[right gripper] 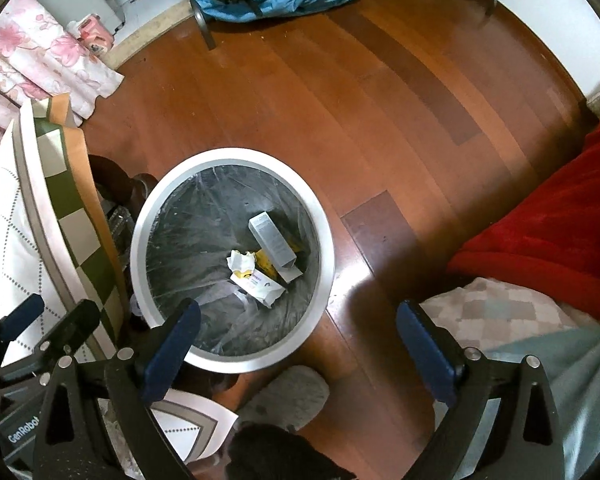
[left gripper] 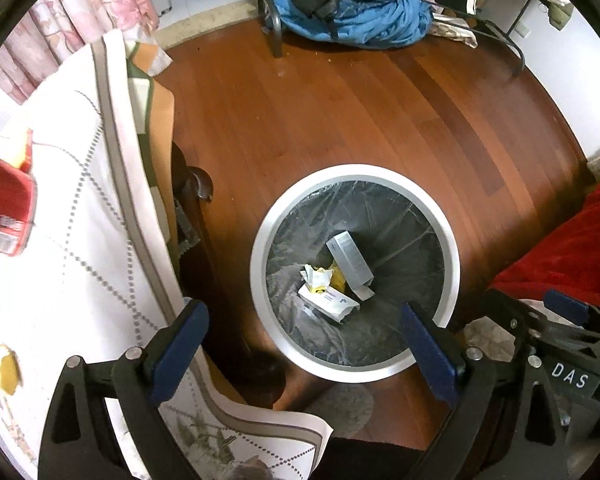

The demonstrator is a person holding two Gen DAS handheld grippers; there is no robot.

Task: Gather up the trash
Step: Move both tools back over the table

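Left wrist | bin (left gripper: 256, 264) plastic-lined | grey carton (left gripper: 350, 257), crumpled wrappers (left gripper: 320, 280) inside

Bright indoor light, strong fisheye warping, left edge blurred.

both wrist cams look steeply down from above, sharing the trash bin (left gripper: 256, 264) (right gripper: 138, 240) & wood floor (left gripper: 340, 112) (right gripper: 340, 100).
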